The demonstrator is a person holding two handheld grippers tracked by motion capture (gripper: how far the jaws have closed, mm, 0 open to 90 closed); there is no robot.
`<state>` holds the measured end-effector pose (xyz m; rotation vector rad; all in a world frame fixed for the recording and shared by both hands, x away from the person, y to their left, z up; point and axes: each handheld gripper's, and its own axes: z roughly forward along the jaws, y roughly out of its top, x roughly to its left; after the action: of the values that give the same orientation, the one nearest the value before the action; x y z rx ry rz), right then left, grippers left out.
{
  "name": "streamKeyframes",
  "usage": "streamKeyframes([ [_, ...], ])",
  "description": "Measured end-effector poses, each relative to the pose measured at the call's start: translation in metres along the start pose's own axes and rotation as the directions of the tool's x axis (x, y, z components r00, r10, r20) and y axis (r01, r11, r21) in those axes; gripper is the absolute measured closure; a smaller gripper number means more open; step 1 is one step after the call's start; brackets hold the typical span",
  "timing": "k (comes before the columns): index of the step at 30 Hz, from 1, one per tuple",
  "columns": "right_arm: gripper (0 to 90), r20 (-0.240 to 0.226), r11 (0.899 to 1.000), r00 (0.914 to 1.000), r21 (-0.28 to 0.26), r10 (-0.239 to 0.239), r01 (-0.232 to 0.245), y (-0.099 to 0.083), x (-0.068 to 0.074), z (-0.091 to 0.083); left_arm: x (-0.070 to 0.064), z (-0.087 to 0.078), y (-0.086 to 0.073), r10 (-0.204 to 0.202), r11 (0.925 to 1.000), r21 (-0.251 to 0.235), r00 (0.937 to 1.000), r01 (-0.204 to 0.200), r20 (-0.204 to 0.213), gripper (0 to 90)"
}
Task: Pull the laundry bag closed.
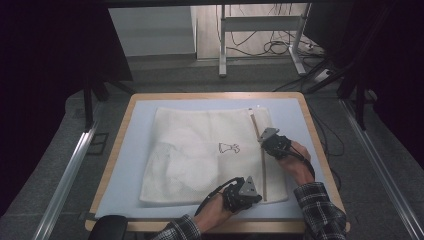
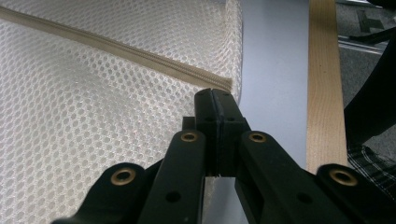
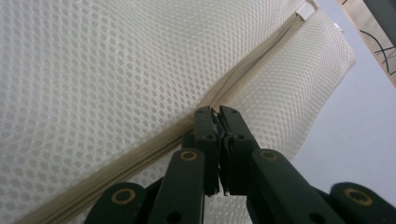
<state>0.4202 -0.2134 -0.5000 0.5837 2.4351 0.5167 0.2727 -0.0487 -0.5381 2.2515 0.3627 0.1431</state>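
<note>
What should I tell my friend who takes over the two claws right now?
Left claw: shut at the near end of the zipper, by the mesh bag's corner.
Right claw: shut on the zipper partway along, probably on the pull.
The bag lies flat on the blue mat.
Done: both claws placed on the zipper.
Left: sliding the pull along. Which way it should go can't be told.

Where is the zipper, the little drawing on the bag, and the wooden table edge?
zipper (image 3: 243,77), right gripper view, middle of the tan strip.
little drawing (image 1: 229,147), high view, its dark outline.
wooden table edge (image 2: 323,88), left gripper view, bare wood strip.
</note>
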Motion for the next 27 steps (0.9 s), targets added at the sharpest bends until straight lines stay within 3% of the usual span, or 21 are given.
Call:
streamKeyframes([
  [27, 85.8, 0.011, 0.999, 0.9996, 0.02, 0.027, -0.027, 0.014, -0.016, 0.023, -0.001, 0.0, 0.0, 0.004, 1.0, -0.001, 1.0, -0.004, -0.006, 90.0],
])
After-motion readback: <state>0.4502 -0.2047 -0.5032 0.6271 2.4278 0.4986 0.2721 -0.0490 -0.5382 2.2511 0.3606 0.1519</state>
